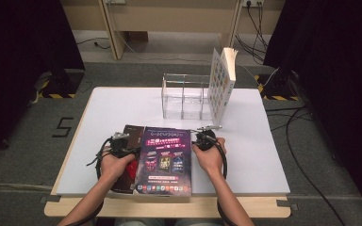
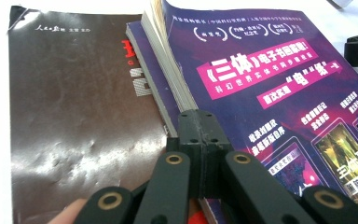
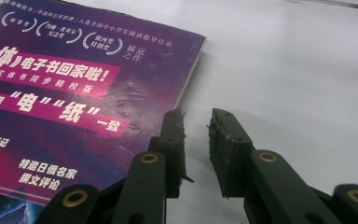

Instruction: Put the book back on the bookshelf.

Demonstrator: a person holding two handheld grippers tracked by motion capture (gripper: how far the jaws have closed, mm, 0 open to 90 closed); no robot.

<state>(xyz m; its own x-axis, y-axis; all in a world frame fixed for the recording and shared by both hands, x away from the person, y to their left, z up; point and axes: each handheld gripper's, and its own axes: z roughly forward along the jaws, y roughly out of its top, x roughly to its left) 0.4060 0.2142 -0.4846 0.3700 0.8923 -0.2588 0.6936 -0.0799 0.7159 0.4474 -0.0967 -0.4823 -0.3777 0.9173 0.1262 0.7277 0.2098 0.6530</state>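
Near the front edge of the bench (image 1: pixel 122 101) sits a purple book (image 1: pixel 166 160), stacked on another one and a dark brown book (image 2: pixel 74 121). Left gripper (image 2: pixel 200 128) has its jaws closed at the purple book's page edge, though can't tell if they're actually pinching pages. Right gripper (image 3: pixel 196 133) sits just right of the cover, jaws a bit apart, holding nothing. Worry: lifting from one side could fan the pages or drag the stack off the edge.
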